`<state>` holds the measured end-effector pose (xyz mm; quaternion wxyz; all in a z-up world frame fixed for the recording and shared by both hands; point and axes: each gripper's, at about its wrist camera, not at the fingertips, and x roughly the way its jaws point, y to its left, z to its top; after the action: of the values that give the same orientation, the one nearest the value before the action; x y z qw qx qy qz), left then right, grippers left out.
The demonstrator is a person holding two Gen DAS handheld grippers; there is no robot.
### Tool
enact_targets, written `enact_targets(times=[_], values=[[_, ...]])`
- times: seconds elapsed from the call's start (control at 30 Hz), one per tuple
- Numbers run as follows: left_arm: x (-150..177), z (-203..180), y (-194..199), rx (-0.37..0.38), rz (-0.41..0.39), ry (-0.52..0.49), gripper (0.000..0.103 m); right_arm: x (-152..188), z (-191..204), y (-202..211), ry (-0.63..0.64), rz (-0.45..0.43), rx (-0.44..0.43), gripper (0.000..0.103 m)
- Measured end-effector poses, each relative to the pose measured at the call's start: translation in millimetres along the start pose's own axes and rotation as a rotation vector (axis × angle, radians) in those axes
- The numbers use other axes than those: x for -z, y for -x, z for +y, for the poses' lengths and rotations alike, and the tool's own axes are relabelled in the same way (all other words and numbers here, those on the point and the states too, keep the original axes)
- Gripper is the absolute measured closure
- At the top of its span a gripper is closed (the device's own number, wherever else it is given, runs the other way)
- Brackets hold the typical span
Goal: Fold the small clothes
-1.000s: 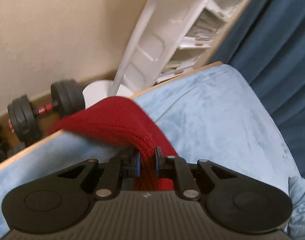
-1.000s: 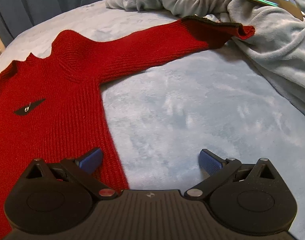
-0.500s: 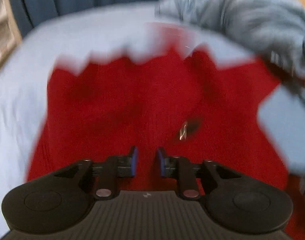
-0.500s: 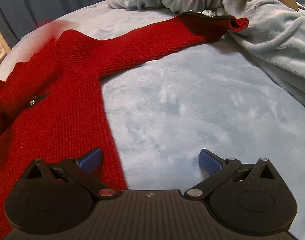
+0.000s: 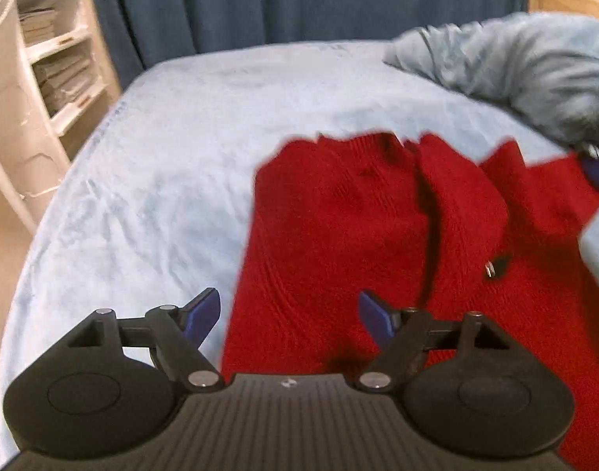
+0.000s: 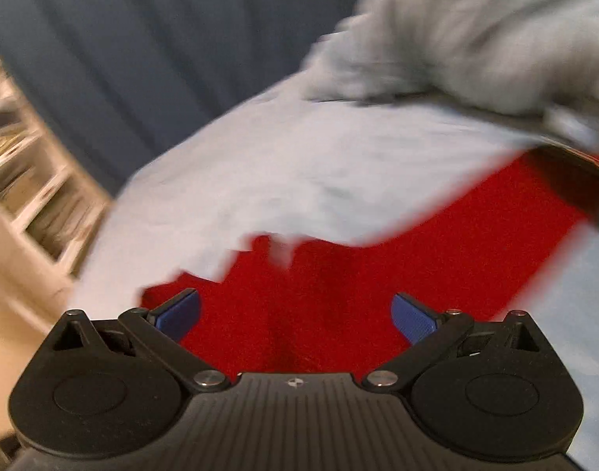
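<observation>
Now spread flat on the pale blue bedcover (image 5: 173,165): the red sweater (image 5: 338,243), one sleeve already laid across its body. To its left, the left gripper (image 5: 289,314), jaws just sprung wide, nothing between them, the fabric lying free beneath. Right of the sweater's middle, the right gripper (image 6: 295,316), jaws likewise wide and empty above the knit. Probably next: taking the outstretched sleeve near its cuff, pinching one layer only, then carrying it low across the body to avoid dragging the finished fold. Seen only from the left wrist: the small dark chest emblem (image 5: 497,267). Seen only from the right, though blurred: the far sleeve (image 6: 495,212) running up under the grey blanket (image 6: 476,39).
</observation>
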<state>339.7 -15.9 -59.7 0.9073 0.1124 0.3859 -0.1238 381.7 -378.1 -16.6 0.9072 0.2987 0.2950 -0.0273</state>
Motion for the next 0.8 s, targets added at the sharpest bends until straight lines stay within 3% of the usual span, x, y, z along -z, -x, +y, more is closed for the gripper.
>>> enact_targets(times=[0.17, 0.23, 0.27, 0.3, 0.33, 0.37, 0.43, 0.5, 0.6, 0.7, 0.8], values=[[33.7, 0.7, 2.6, -0.005, 0.055, 0.003, 0.020, -6.2, 76.5, -104.7, 0.104, 0.167, 0.072, 0.002], [43.6, 14.2, 5.8, -0.023, 0.086, 0.044, 0.020, 1.9, 97.6, -141.9, 0.121, 0.231, 0.162, 0.004], [48.0, 22.9, 7.8, -0.040, 0.095, 0.059, 0.020, 7.6, 106.1, -158.7, 0.143, 0.252, 0.223, 0.011], [53.3, 31.2, 11.1, -0.062, 0.098, 0.069, 0.020, 13.4, 112.6, -171.4, 0.182, 0.265, 0.288, 0.021], [55.8, 40.6, 14.1, -0.079, 0.101, 0.077, 0.019, 19.1, 120.0, -182.7, 0.246, 0.280, 0.374, 0.045], [58.4, 51.5, 16.5, -0.089, 0.105, 0.091, 0.019, 20.1, 127.6, -184.5, 0.296, 0.261, 0.402, 0.078], [62.4, 67.8, 18.8, -0.114, 0.110, 0.118, 0.019, 3.1, 141.4, -168.2, 0.266, 0.216, 0.312, 0.081], [62.2, 77.1, 20.7, -0.103, 0.111, 0.147, 0.019, -27.9, 154.7, -128.1, 0.135, 0.128, 0.093, 0.081], [61.5, 69.8, 24.9, -0.060, 0.083, 0.180, 0.019, -63.8, 159.3, -35.5, 0.008, -0.068, -0.263, 0.081], [58.8, 49.1, 30.8, -0.035, 0.036, 0.195, 0.019, -60.1, 117.5, 30.5, -0.065, -0.193, -0.305, 0.081], [48.7, 29.2, 22.0, 0.062, 0.058, 0.196, 0.019, -15.3, 43.8, 22.7, -0.158, -0.117, -0.119, 0.081]])
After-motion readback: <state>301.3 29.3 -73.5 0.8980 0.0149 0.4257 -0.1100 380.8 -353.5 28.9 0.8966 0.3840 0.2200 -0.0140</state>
